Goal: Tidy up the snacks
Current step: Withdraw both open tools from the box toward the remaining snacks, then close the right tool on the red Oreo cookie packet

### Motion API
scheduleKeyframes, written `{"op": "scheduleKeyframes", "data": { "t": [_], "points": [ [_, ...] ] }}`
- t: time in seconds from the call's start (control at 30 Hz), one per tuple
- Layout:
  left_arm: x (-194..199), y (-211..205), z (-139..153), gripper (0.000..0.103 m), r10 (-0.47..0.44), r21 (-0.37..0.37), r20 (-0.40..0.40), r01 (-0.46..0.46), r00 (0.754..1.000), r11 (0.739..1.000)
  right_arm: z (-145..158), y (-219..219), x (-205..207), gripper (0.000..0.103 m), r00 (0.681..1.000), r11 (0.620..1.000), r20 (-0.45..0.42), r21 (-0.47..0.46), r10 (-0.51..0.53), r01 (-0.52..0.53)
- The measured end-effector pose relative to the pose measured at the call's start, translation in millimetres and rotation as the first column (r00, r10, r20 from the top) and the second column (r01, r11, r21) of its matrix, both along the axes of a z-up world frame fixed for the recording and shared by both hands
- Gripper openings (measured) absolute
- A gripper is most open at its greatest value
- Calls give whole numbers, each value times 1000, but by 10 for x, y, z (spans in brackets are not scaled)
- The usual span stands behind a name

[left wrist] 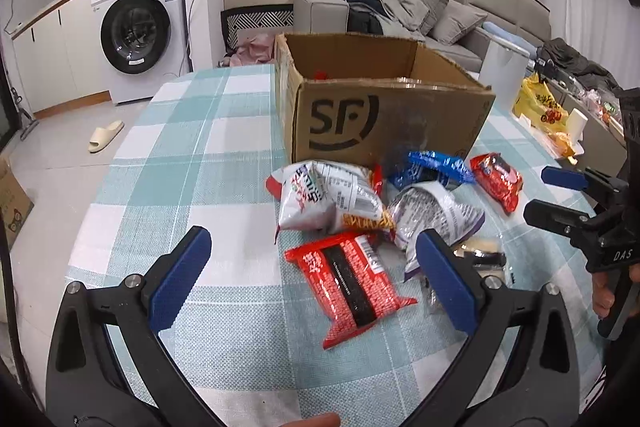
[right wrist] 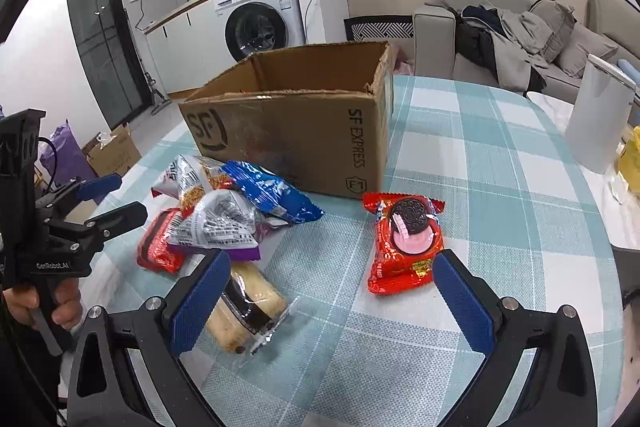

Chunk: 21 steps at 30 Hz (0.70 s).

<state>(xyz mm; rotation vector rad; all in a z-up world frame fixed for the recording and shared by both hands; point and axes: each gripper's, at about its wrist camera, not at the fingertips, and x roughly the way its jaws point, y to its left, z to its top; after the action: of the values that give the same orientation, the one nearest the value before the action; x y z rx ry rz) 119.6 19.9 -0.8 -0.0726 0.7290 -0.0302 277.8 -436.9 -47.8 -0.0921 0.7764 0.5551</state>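
Observation:
An open cardboard box [left wrist: 384,115] [right wrist: 296,139] marked SF stands on the checked tablecloth. In front of it lies a heap of snack packets: a red packet [left wrist: 348,283], a white one [left wrist: 320,199], a silver-purple one [left wrist: 432,215] [right wrist: 216,223], a blue one [left wrist: 436,167] [right wrist: 272,195]. A red cookie packet [right wrist: 404,243] [left wrist: 498,181] lies apart to the right, and a clear-wrapped cake roll [right wrist: 244,303] sits near my right gripper's left finger. My left gripper [left wrist: 312,279] hovers open above the red packet. My right gripper [right wrist: 332,303] is open over bare cloth, holding nothing.
A white cylinder [right wrist: 600,115] and a yellow bag [left wrist: 540,103] stand at the table's right side. Beyond the table are a washing machine [left wrist: 140,23], a grey sofa [left wrist: 400,7] with clothes, a slipper [left wrist: 106,135] and a floor carton [right wrist: 114,151]. A hand [right wrist: 60,303] grips the left tool.

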Motion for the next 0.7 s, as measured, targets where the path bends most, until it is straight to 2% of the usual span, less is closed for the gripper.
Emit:
{"op": "scheduleKeyframes", "data": {
  "t": [0.33,0.57,0.63,0.7],
  "points": [
    [97,77,-203,102,16,-10,-54,-17,998,1000,-218,-206,315,103,989,992,-79,-29,-122,120],
    [177,115,-316,102,15,-12,-85,-16,996,1000,-312,-275,528,101,981,988,-113,-31,-157,154],
    [182,121,-330,102,12,-16,-86,-13,996,1000,-332,-259,585,97,980,988,-124,-32,-157,154],
    [200,133,-350,102,10,-17,-92,-11,996,1000,-357,-231,638,88,979,988,-132,-36,-154,151]
  ]
}}
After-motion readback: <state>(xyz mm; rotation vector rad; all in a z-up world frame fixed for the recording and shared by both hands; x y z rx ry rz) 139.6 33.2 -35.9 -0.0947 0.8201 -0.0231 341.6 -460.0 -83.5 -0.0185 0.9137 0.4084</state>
